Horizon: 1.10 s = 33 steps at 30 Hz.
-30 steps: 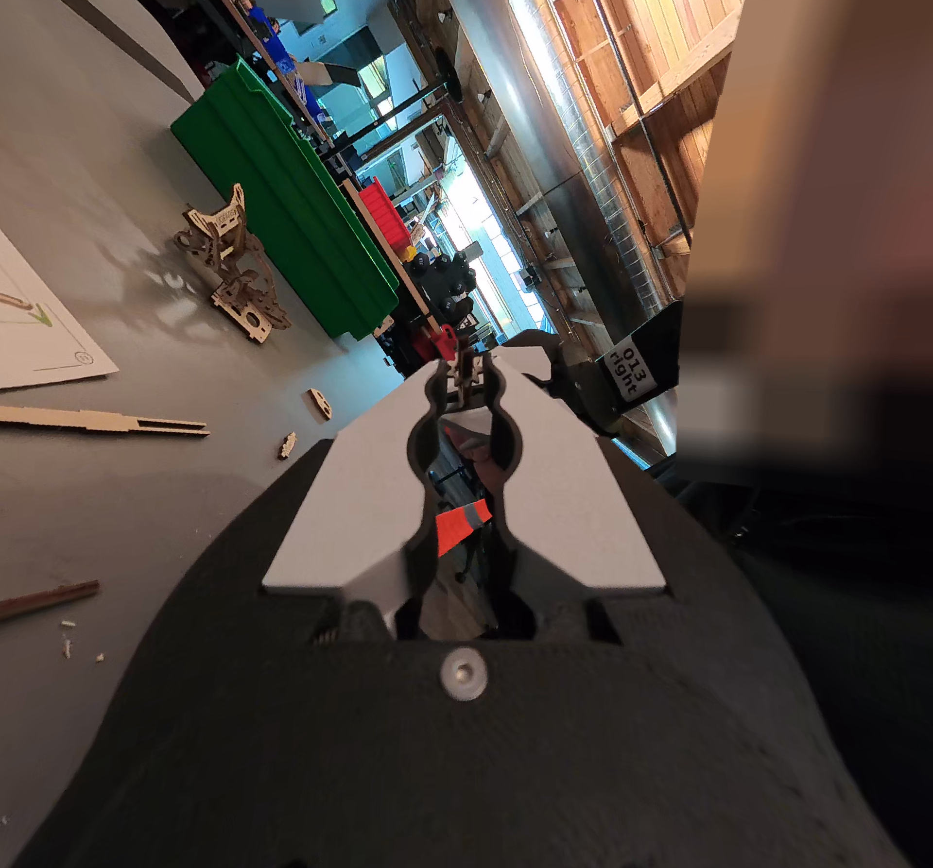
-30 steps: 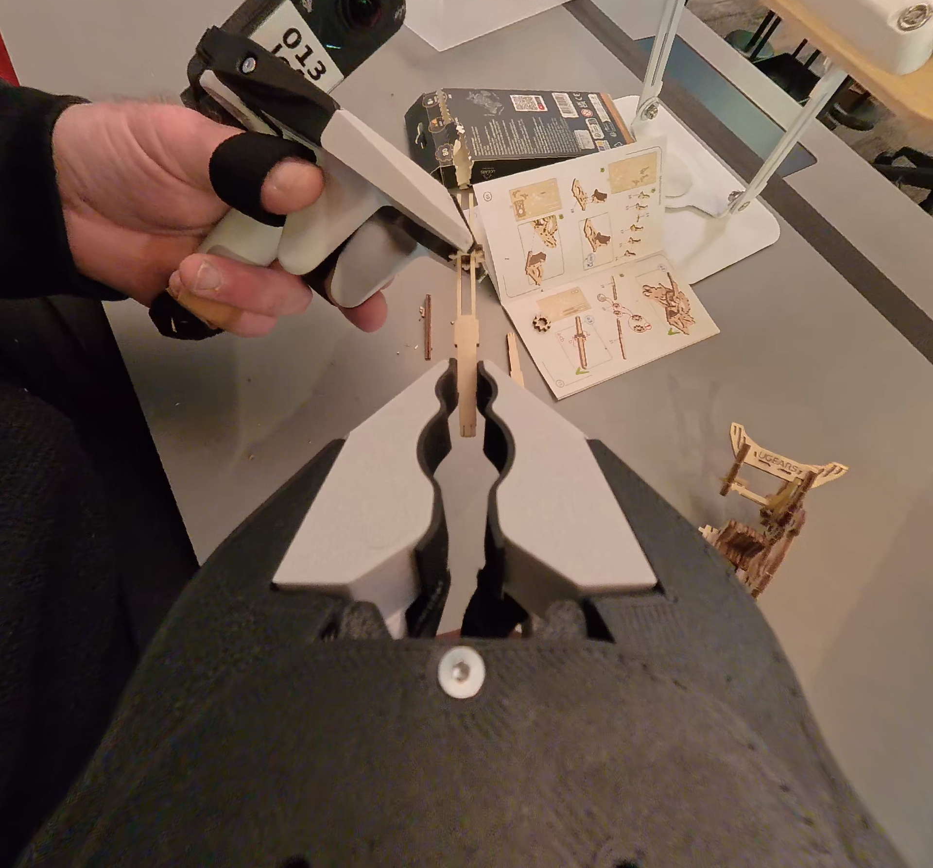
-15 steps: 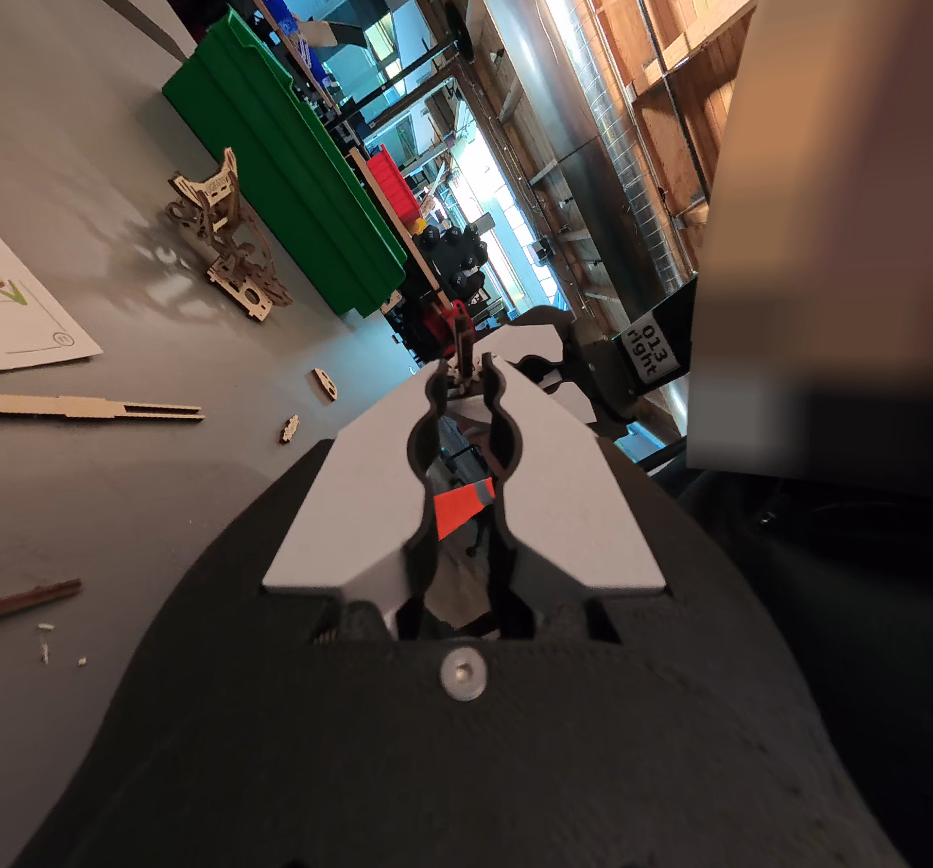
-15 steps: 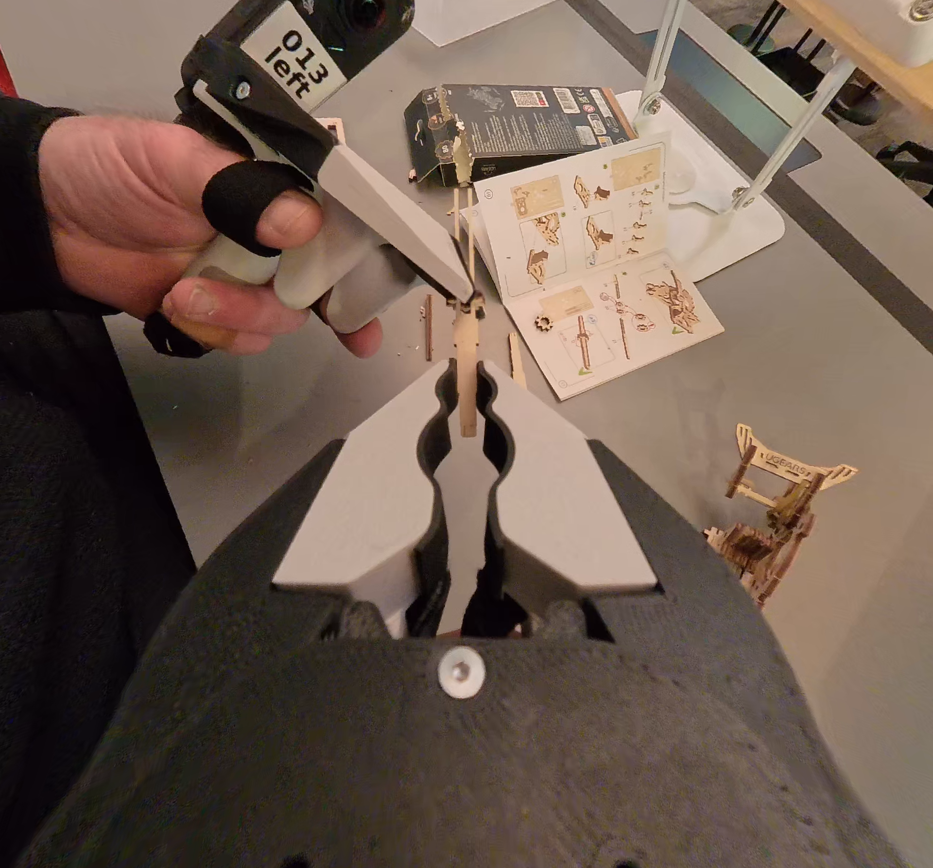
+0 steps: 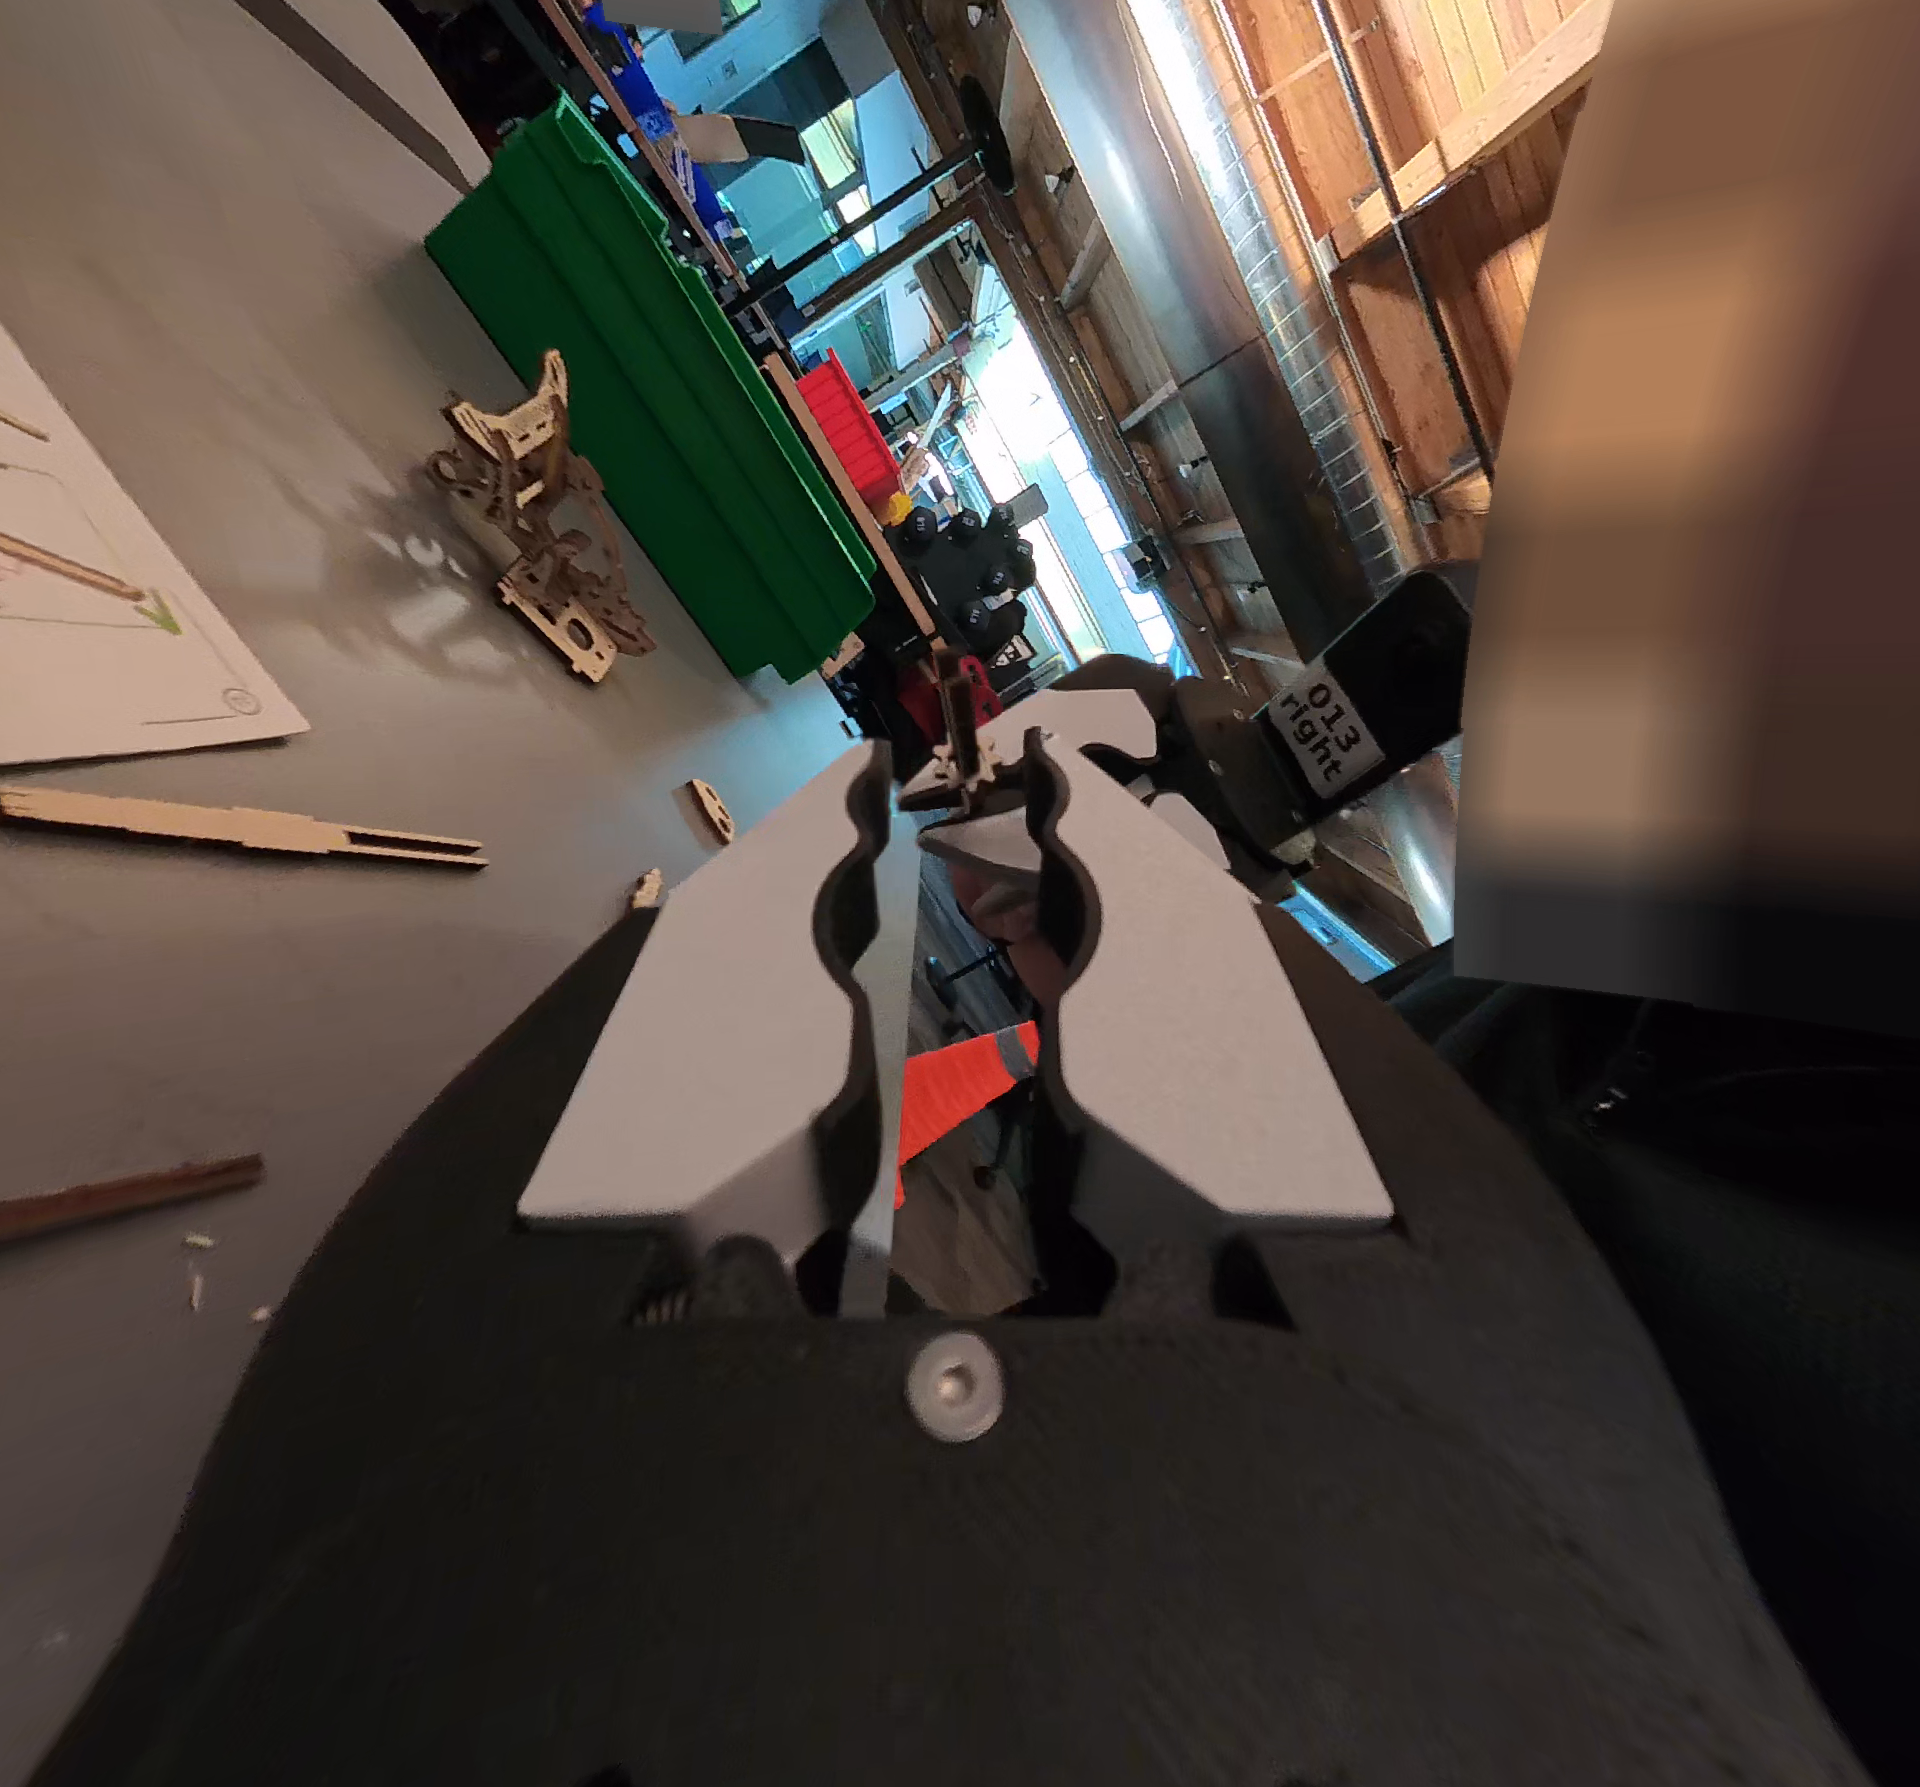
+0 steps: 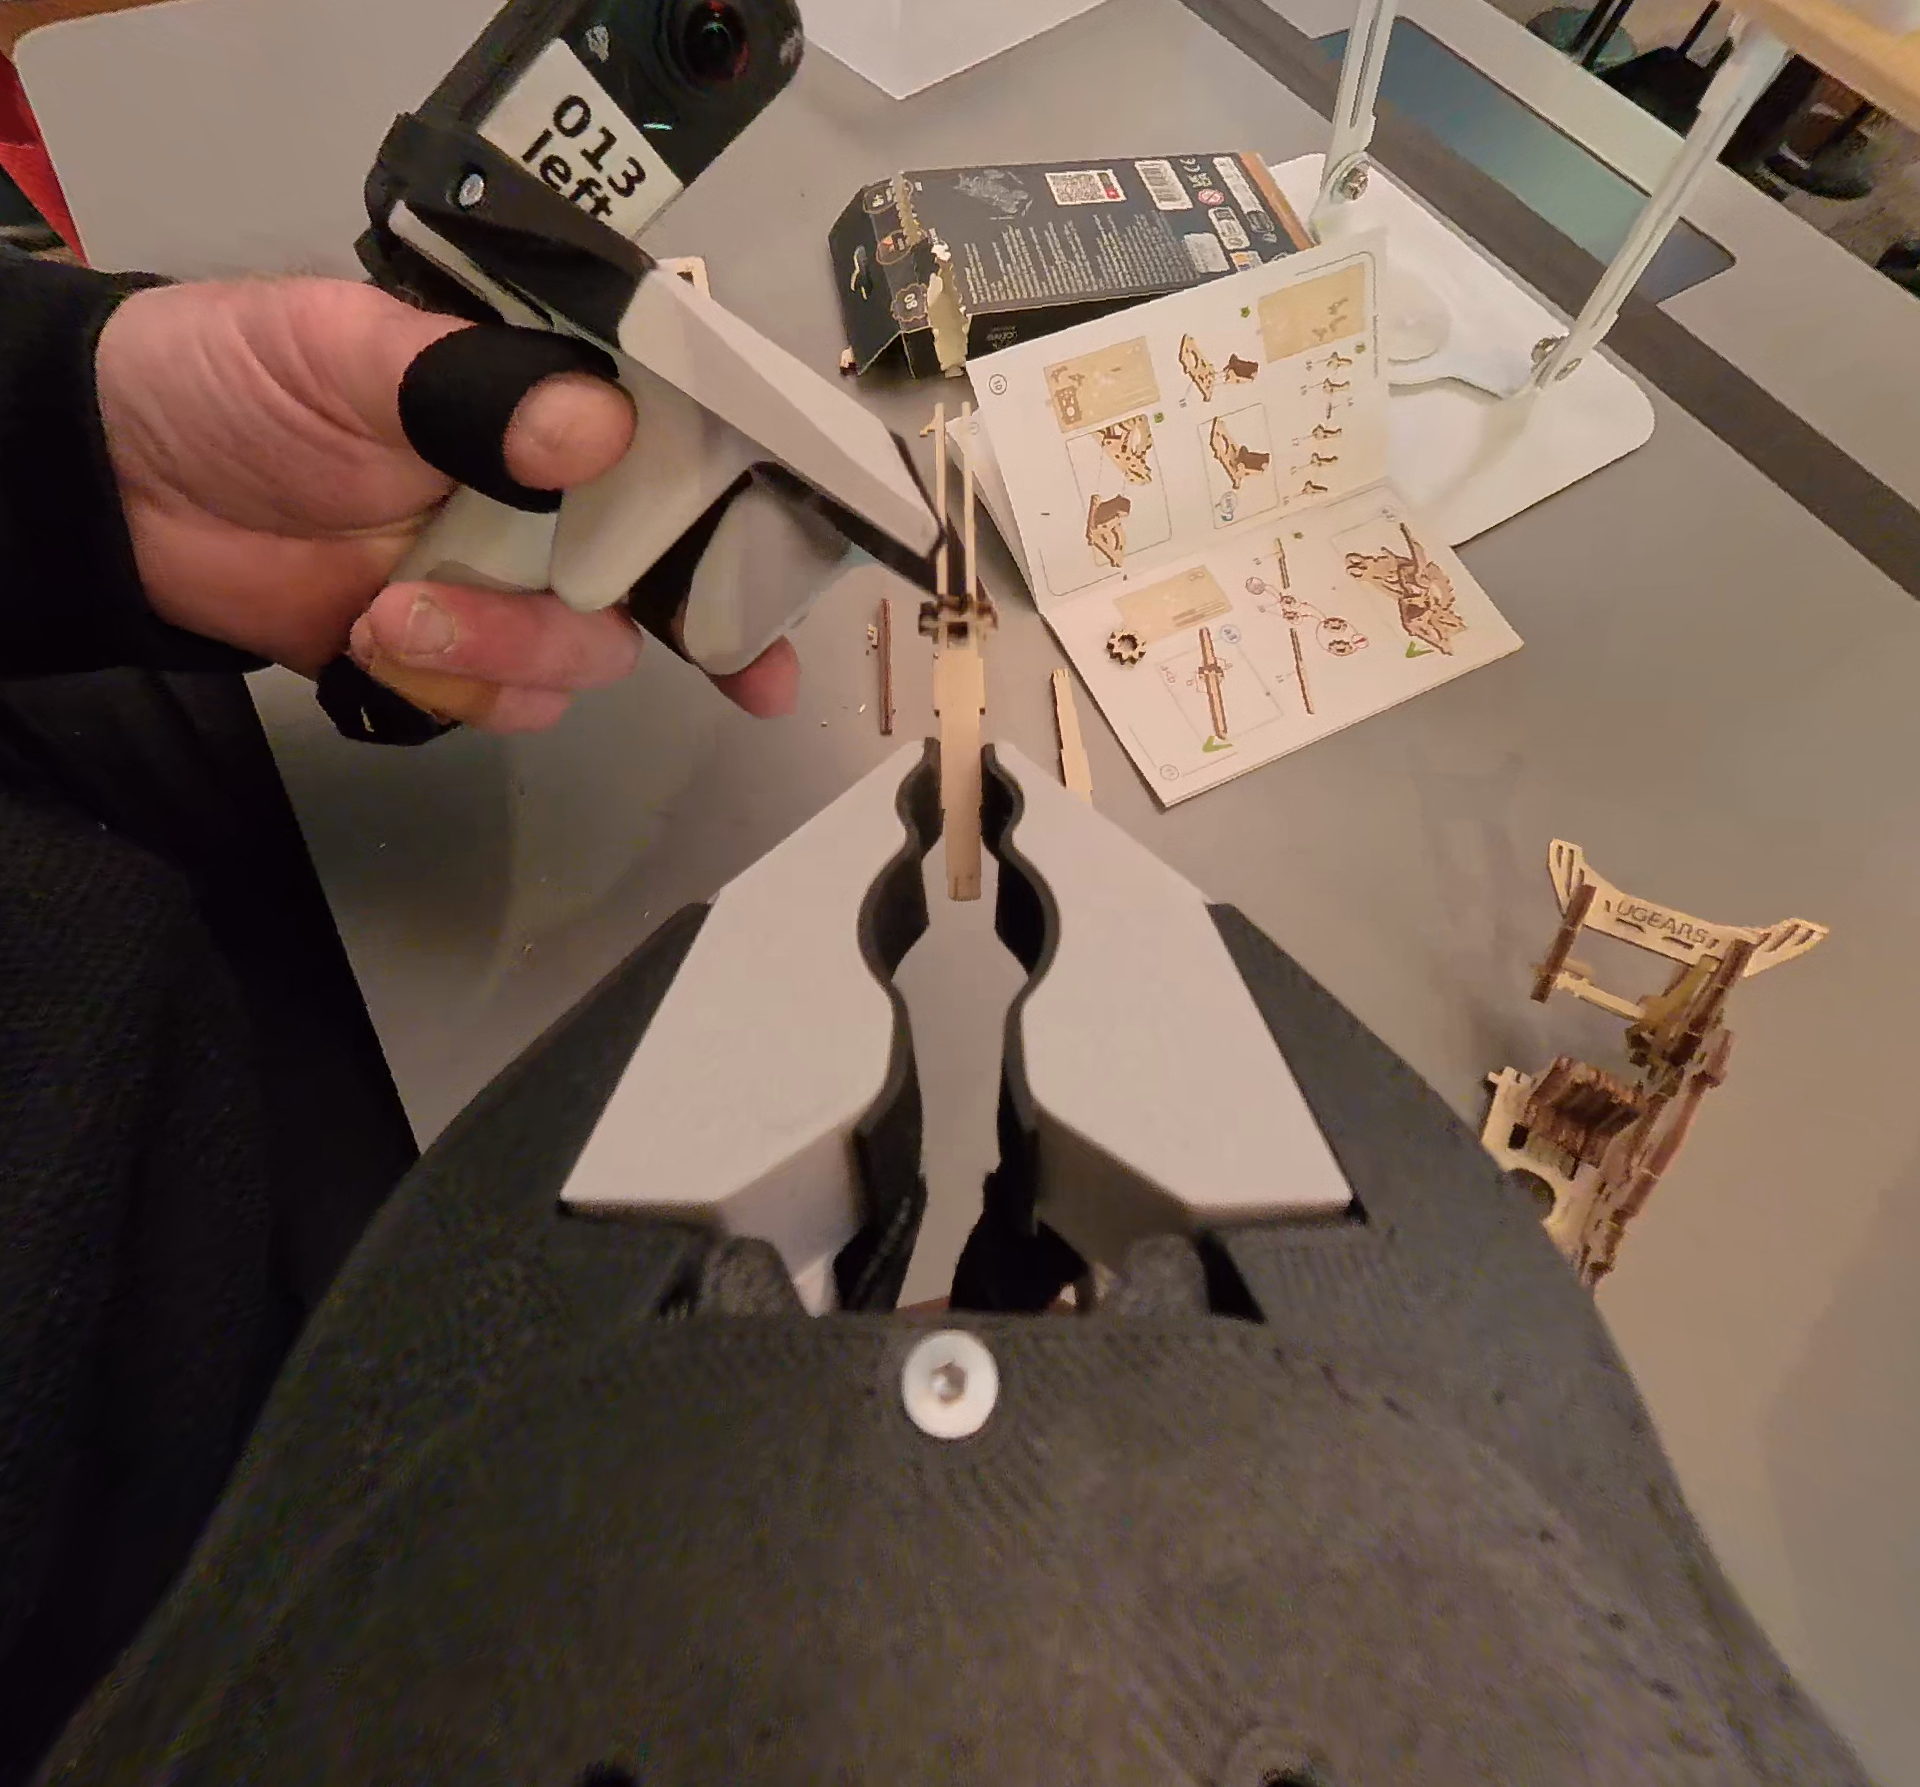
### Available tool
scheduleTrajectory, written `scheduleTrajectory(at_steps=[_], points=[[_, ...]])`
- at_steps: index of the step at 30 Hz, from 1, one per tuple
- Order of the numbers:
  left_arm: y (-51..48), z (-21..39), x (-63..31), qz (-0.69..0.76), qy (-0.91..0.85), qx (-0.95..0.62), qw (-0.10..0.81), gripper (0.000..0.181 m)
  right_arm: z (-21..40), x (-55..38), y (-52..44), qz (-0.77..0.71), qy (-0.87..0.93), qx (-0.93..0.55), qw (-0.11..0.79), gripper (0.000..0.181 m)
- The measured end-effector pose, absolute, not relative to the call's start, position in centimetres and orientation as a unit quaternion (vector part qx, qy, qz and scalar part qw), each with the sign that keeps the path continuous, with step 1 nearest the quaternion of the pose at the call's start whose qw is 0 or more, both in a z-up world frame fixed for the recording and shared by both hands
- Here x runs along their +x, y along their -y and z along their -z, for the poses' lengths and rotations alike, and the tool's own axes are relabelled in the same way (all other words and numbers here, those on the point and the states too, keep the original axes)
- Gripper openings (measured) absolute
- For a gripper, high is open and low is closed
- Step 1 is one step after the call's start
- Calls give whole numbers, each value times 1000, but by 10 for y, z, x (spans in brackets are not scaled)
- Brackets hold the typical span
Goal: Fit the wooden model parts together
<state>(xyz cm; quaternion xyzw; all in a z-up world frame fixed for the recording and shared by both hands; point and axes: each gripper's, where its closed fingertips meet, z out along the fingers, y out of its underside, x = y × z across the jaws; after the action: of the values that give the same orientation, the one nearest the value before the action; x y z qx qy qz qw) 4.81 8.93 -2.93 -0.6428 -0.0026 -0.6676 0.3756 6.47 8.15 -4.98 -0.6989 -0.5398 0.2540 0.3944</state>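
Observation:
My right gripper [image 6: 958, 781] is shut on a pale forked wooden stick [image 6: 958, 698] and holds it upright above the grey table [image 6: 1351, 906]. A small wooden cross piece [image 6: 951, 613] sits on the stick at the base of its two prongs. My left gripper [image 6: 935, 558], held in a person's hand [image 6: 312, 470], meets that piece from the upper left. In the left wrist view the left gripper [image 5: 956, 761] has its tips closed on the small piece [image 5: 966, 773], with the right gripper [image 5: 1164, 771] just behind.
A partly built wooden model [image 6: 1621, 1062] stands at the right, also in the left wrist view [image 5: 540, 532]. An instruction sheet [image 6: 1226, 532], a black box [image 6: 1060, 241], loose sticks [image 6: 1070, 729] and a white stand base [image 6: 1507, 407] lie beyond. A green bin [image 5: 644, 387] is behind the model. The grippers are tip to tip, or close to it. From either gripper's tips it is about 35 centimeters to the white stand base [image 6: 1507, 407].
The left gripper has pushed the small cross piece from the prong tips down to the base of the fork. The right gripper has kept the stick steady.

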Motion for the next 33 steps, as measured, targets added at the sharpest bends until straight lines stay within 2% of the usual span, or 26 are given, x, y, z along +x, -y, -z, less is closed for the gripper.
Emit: scheduleTrajectory(at_steps=[13,27,33], points=[[-90,35,44,641,-5,-662,389,28,55,67,-83,-270,535,-703,382,4],[-86,34,58,647,-3,-658,385,12,57,65,-80,-255,549,-697,384,4],[-86,35,59,652,3,-654,383,12,57,64,-80,-244,554,-695,387,4]])
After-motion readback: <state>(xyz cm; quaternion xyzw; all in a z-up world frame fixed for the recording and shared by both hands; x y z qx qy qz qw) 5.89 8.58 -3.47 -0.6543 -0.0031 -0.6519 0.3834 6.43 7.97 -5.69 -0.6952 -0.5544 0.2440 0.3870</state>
